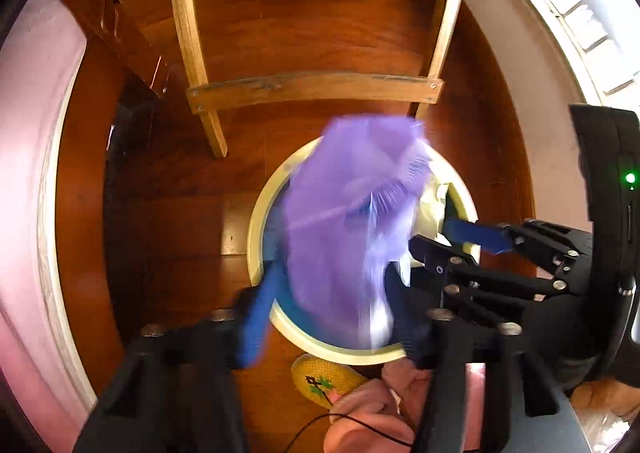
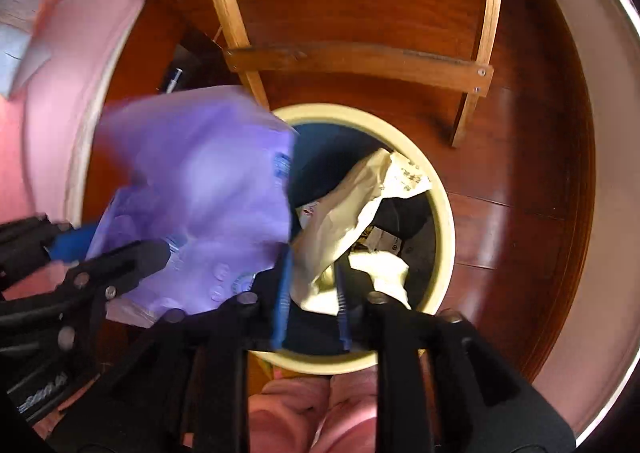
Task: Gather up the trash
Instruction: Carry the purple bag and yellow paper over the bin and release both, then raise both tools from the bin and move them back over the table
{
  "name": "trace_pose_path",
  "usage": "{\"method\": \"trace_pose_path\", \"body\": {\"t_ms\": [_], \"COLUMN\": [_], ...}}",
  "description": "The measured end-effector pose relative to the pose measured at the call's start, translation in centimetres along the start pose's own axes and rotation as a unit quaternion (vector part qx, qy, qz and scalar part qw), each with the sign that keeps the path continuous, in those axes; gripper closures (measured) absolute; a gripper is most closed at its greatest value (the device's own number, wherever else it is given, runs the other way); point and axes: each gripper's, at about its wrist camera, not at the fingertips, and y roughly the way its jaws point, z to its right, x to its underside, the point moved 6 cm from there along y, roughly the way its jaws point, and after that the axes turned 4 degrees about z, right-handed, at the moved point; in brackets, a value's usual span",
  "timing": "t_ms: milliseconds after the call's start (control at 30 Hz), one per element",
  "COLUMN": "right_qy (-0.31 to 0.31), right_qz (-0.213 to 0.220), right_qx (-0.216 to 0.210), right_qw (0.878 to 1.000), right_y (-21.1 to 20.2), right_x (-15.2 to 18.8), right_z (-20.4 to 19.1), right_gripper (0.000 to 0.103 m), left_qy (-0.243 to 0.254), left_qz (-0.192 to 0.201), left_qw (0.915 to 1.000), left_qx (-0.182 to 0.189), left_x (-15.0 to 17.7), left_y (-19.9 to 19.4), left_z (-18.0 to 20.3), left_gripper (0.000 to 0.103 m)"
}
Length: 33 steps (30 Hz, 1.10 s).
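Both of your claws point down over the round bin (image 2: 436, 189) that stands on the wooden floor (image 1: 304, 37), just in front of a wooden chair (image 1: 316, 87).

The purple plastic bag (image 1: 352, 209) is over the mouth of the bin, blurred, and partly across the rim on one side. In the right wrist view it covers the left part of the opening.

Your left claw (image 1: 320, 305) stands wide. The bag lies between its blue fingers, but the pads do not seem to press on it, so I judge that it is free. Your right claw (image 2: 312, 285) is about half open, above the crumpled pale paper (image 2: 352, 221) that is already inside the bin. I see nothing held in it.

The bag looks very light, thin and soft. It has no stiffness, so I expect it will float, fold and catch air, and it may stay hanging on the rim and not sink inside. The film is probably slippery between smooth pads. If you must take it again, pinch a bunched fold or the gathered edge, not one flat layer, and close firmly; it cannot break.

The paper in the bin is light and stiff enough to spring back, so the bag may rest on top of it. Push the bag down toward the dark, empty side of the bin.

A slipper (image 1: 324, 377) and pink trousers are close below the rim.
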Motion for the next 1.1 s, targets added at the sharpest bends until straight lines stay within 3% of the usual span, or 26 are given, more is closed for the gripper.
{"method": "trace_pose_path", "body": {"t_ms": [67,267,467,833,933,1100], "right_qy": [0.008,0.011,0.025,0.038,0.038,0.020], "right_qz": [0.000,0.018,0.041,0.060,0.066,0.091], "right_qx": [-0.002,0.008,0.027,0.043,0.039,0.029], "right_qw": [1.000,1.000,0.998,0.997,0.996,0.995], "right_y": [0.7,-0.2,-5.8,-15.6,-19.3,-27.1], "right_x": [0.3,0.4,-0.1,-0.9,-1.2,-2.1], "right_z": [0.7,1.0,-0.5,-1.9,-2.9,-5.4], "right_gripper": [0.048,0.047,0.047,0.047,0.047,0.047], "left_qy": [-0.009,-0.003,-0.014,-0.016,-0.003,-0.004], "left_qz": [-0.002,0.015,0.041,0.061,0.062,0.078], "left_qw": [1.0000,0.9999,0.9989,0.9974,0.9970,0.9963], "left_qx": [0.002,-0.007,-0.016,-0.034,-0.047,-0.037], "left_x": [-0.1,-0.2,-1.5,-3.0,-3.4,-4.6], "left_y": [0.4,-0.9,-5.6,-17.3,-21.2,-29.1], "left_z": [-0.3,-1.3,-1.6,-0.7,-0.3,0.1], "left_gripper": [0.032,0.024,0.024,0.024,0.024,0.024]}}
